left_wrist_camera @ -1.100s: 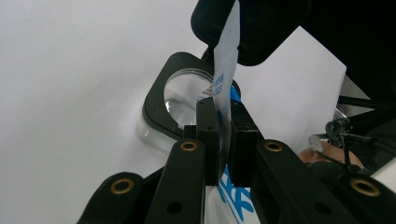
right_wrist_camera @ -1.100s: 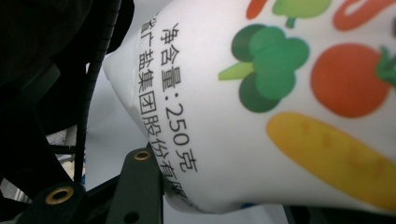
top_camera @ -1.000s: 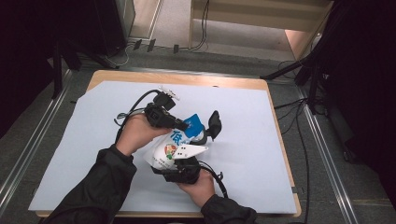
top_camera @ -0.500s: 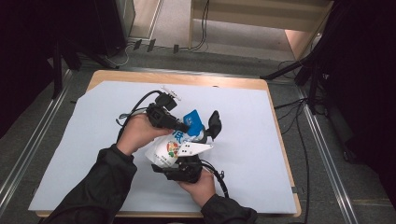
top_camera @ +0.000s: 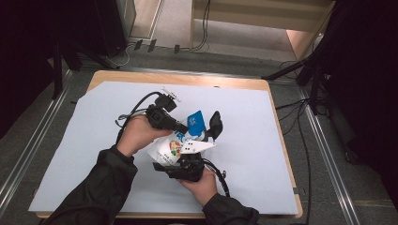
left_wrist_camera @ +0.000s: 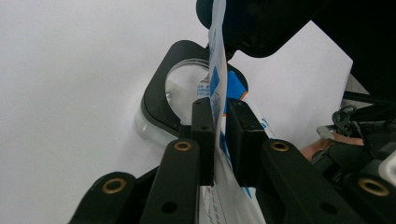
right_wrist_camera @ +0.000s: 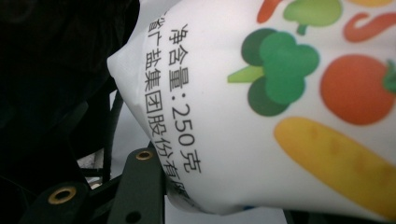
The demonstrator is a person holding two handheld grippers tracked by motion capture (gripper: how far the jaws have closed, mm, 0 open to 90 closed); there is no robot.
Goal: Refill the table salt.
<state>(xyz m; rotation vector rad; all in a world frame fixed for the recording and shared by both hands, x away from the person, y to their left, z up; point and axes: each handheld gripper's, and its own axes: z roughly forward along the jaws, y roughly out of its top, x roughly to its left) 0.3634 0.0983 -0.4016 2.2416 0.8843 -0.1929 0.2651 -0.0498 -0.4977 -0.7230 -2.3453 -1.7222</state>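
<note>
Two grippers share one pouch (top_camera: pixel 176 146): right gripper (top_camera: pixel 187 157) jaws clamp its body steady, left gripper (top_camera: pixel 184 127) jaws just closed on its top edge, prob. to tear it open above counter (top_camera: pixel 263 140).

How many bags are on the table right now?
1. The white bag sits mid-table, its body between the right gripper's jaws, its top edge pinched by the left gripper. Hands may hide others.

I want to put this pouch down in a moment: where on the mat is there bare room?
The light mat is bare along its left side and its right side, and along the far strip by the wooden table edge. It is crowded at the middle, where the left gripper, right gripper, printed pouch and a black-framed object sit.
</note>
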